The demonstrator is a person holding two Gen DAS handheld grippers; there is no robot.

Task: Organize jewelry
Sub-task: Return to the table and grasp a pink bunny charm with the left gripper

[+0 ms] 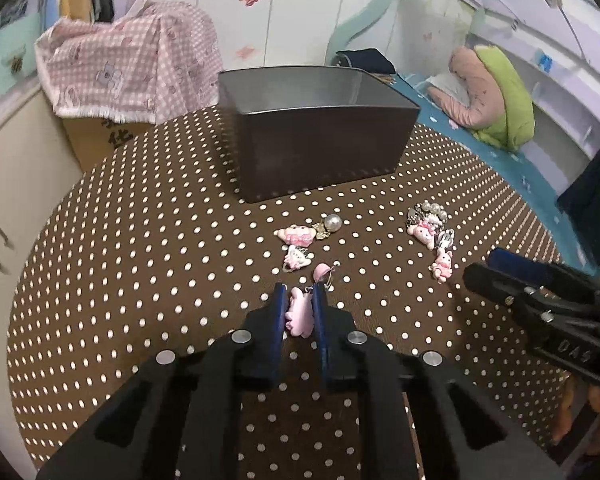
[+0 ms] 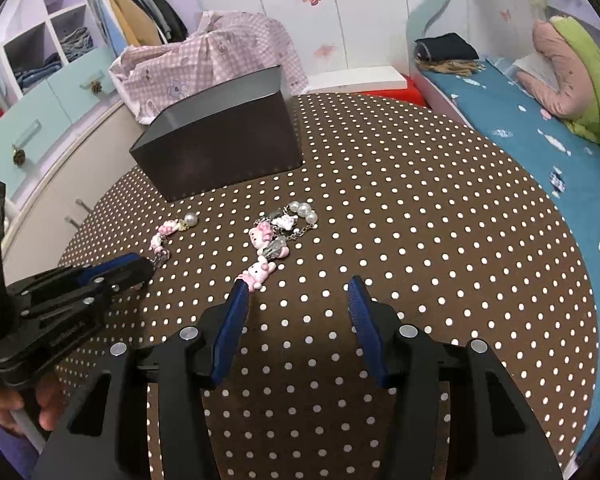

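A string of pink cartoon charms with a pearl [image 1: 300, 240] lies on the brown dotted tablecloth [image 1: 140, 260]. Its near pink charm [image 1: 299, 314] sits between the blue pads of my left gripper [image 1: 299, 289], which is shut on it. A second charm bracelet with pearls [image 2: 278, 234] lies to the right. My right gripper [image 2: 297, 283] hovers open just in front of it, its left fingertip beside the bracelet's nearest pink kitty charm [image 2: 260, 272], with nothing between the pads. A dark open box [image 1: 320, 152] stands behind the jewelry.
A pink checked cloth [image 1: 128, 68] covers a cardboard box behind the table at left. A bed with a blue sheet [image 2: 540, 140] and pillows runs along the right. White cabinets [image 1: 12, 184] stand at left. A hand [image 2: 48, 404] holds the left gripper's handle.
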